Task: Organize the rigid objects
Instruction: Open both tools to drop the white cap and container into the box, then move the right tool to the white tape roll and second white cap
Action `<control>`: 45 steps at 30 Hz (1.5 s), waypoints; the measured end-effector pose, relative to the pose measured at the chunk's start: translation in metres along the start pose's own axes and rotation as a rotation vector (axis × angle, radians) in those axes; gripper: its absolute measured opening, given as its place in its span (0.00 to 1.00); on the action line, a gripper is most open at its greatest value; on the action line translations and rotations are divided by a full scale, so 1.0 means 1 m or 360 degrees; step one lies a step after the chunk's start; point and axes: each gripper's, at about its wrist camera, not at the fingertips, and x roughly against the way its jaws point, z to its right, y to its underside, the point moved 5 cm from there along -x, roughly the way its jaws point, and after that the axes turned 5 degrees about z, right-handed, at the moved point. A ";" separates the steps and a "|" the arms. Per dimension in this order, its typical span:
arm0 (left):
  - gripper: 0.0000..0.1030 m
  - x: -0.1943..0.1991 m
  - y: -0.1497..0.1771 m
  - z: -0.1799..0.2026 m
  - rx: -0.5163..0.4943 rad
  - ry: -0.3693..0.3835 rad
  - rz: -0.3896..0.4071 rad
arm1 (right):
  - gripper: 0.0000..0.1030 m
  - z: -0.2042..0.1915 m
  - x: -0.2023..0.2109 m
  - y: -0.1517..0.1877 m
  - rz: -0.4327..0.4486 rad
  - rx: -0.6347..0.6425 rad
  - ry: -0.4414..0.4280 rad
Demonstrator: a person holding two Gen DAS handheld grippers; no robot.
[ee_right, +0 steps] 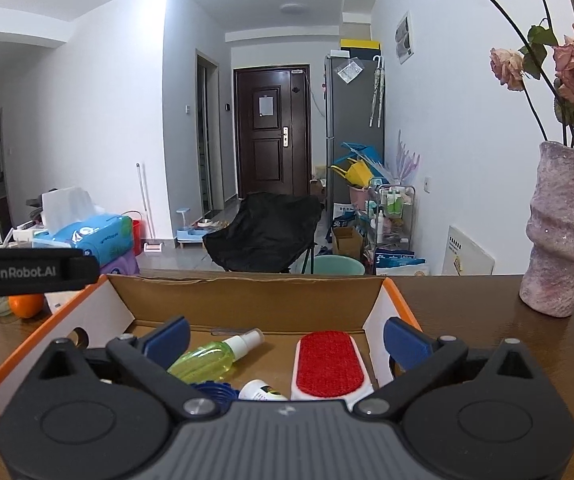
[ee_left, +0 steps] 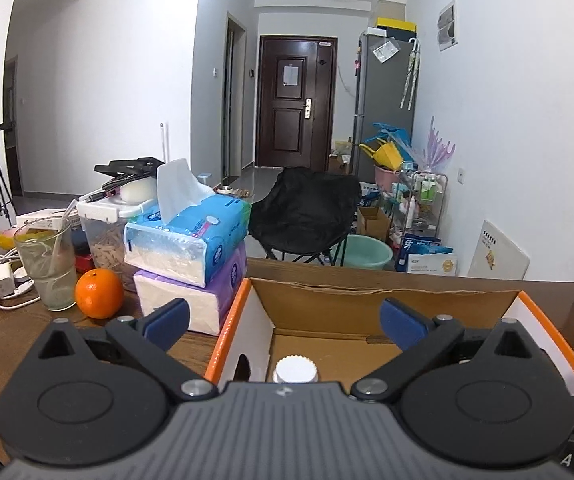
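Left gripper [ee_left: 285,322]: jaws spread wide, nothing between the pads, poised over the left part of the cardboard box [ee_left: 383,300].
Right gripper [ee_right: 285,338]: jaws spread wide, empty, over the same box [ee_right: 247,300].
Box contents: a white ribbed cap [ee_left: 295,369] near the left wall; a green spray bottle [ee_right: 211,360] lying on its side; a red lint brush [ee_right: 329,364] to its right; a small white bottle [ee_right: 261,391] and a blue ribbed lid [ee_right: 211,392] at the near edge.
Left of box: tissue packs [ee_left: 189,256], an orange [ee_left: 99,293], a glass [ee_left: 47,264].
Right of box: a vase [ee_right: 563,232] on the table [ee_right: 467,304].
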 end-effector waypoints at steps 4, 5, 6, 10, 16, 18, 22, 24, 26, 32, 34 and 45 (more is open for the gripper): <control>1.00 0.000 0.001 0.000 0.0004 -0.0005 -0.0015 | 1.00 0.001 0.004 0.000 0.0006 -0.0005 0.0002; 1.00 0.001 0.001 -0.001 0.0008 -0.0003 -0.0014 | 1.00 0.001 0.005 -0.001 0.0012 -0.0002 0.0007; 1.00 0.002 0.001 -0.001 0.0014 -0.0001 -0.0010 | 1.00 0.002 0.007 -0.001 0.0019 -0.0002 0.0011; 1.00 0.008 -0.001 0.000 0.0025 -0.0003 0.0014 | 1.00 0.006 0.017 -0.002 0.0041 -0.0004 0.0019; 1.00 0.028 -0.002 0.004 0.0007 -0.0002 0.0092 | 1.00 0.010 0.034 -0.002 0.0068 -0.0003 0.0024; 1.00 0.034 -0.002 0.005 0.0006 0.0002 0.0111 | 1.00 0.012 0.041 -0.002 0.0074 -0.0002 0.0028; 1.00 0.047 0.000 0.004 0.0009 0.0001 0.0134 | 1.00 0.015 0.055 0.001 0.0082 0.0007 0.0032; 1.00 0.053 0.002 0.003 0.0008 0.0002 0.0137 | 1.00 0.016 0.062 0.003 0.0085 0.0012 0.0033; 1.00 0.059 0.004 0.003 0.0001 0.0001 0.0139 | 1.00 0.018 0.070 0.004 0.0088 0.0016 0.0036; 1.00 0.080 0.012 0.001 -0.0019 0.0006 0.0139 | 1.00 0.020 0.091 0.011 0.0083 0.0036 0.0047; 1.00 0.088 0.016 0.001 -0.0029 0.0008 0.0140 | 1.00 0.021 0.099 0.013 0.0077 0.0042 0.0042; 1.00 0.124 0.038 0.002 -0.0083 0.0030 0.0116 | 1.00 0.021 0.142 0.030 0.0087 0.0109 0.0043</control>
